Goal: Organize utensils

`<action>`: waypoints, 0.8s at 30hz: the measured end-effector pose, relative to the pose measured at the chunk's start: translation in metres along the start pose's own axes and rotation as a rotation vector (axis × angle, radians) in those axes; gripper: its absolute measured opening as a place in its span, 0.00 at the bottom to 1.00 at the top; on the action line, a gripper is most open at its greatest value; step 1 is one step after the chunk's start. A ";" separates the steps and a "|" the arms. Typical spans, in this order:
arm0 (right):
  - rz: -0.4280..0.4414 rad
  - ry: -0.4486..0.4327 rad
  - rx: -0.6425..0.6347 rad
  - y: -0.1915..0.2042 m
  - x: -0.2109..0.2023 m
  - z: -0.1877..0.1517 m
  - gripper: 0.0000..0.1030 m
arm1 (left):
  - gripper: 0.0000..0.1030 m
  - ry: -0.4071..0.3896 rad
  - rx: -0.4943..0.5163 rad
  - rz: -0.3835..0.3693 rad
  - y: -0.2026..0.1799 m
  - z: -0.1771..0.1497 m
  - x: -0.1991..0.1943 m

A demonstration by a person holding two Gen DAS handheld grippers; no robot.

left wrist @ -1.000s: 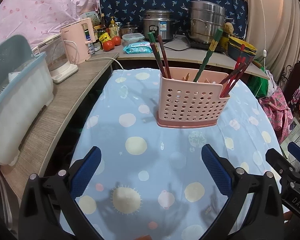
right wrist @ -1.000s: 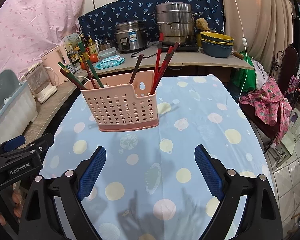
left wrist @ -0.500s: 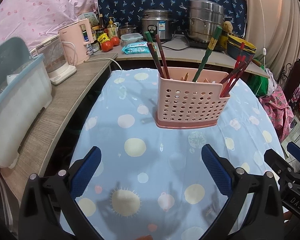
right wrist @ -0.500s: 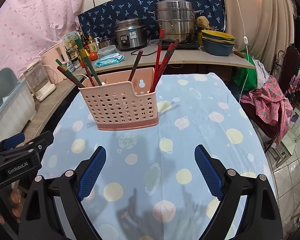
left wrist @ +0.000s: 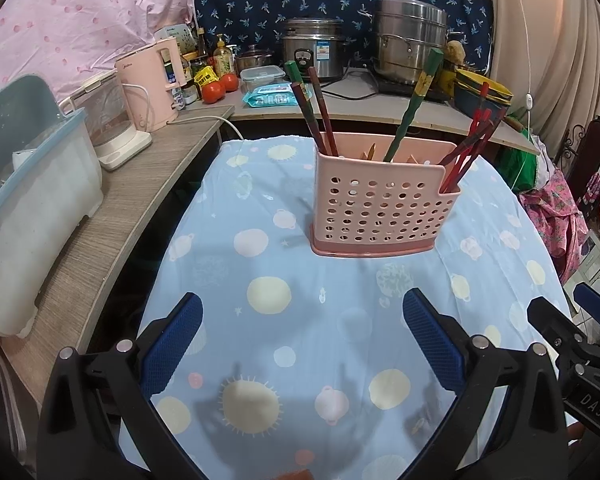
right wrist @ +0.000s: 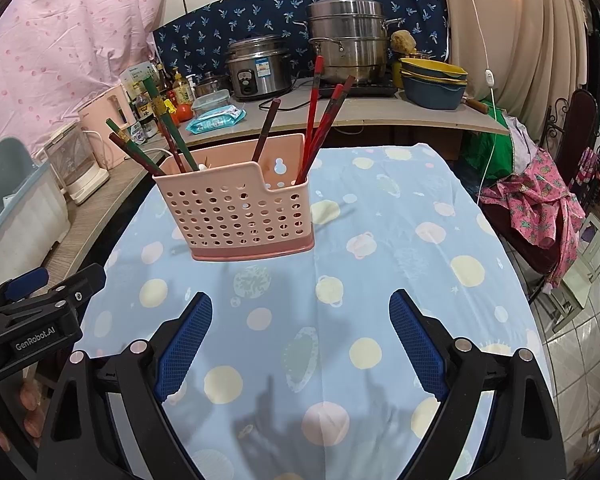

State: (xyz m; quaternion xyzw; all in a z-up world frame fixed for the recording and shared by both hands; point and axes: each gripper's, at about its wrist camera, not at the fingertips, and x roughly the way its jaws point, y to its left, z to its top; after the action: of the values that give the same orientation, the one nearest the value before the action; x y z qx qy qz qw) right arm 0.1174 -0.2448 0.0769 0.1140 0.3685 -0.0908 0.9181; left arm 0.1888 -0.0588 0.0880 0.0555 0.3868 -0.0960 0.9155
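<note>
- A pink plastic basket (left wrist: pixel 384 210) full of round holes stands on the table in front of both grippers, well past their tips.
- Chopsticks lean out of the basket: red chopsticks (right wrist: pixel 324 120) at one end, green and brown chopsticks (left wrist: pixel 312 108) at the other end, and one green chopstick (left wrist: pixel 412 104) in the middle.
- Nothing lies between the grippers and the basket, only the blue tablecloth (left wrist: pixel 300 312) with soft round spots.
- Far behind the basket, a counter holds a shiny steel pot (right wrist: pixel 346 44), a rice cooker (left wrist: pixel 314 54) and a pink kettle (left wrist: pixel 152 82).
- The left gripper (left wrist: pixel 300 316) points down at a slant over the cloth. Its blue bumpy pads are wide apart and hold nothing.
- The right gripper (right wrist: pixel 300 314) tilts the same way beside it. Its pads are wide apart too, with nothing between them.
</note>
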 end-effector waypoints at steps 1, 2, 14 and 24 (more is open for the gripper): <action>-0.001 0.001 -0.002 0.000 0.000 0.000 0.84 | 0.93 -0.001 0.001 -0.001 -0.001 0.000 -0.001; -0.001 0.000 -0.003 0.001 0.001 0.000 0.84 | 0.93 -0.001 0.003 -0.006 -0.001 -0.001 0.000; 0.000 0.005 0.002 0.000 0.004 -0.002 0.84 | 0.93 0.017 -0.013 0.008 0.000 -0.002 0.006; 0.001 0.007 0.002 0.000 0.006 -0.004 0.84 | 0.93 0.016 -0.010 0.013 0.001 -0.002 0.005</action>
State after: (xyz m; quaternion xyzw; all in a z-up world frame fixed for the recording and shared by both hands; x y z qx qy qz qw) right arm 0.1190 -0.2444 0.0705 0.1154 0.3716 -0.0901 0.9168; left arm 0.1915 -0.0584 0.0830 0.0542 0.3942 -0.0879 0.9132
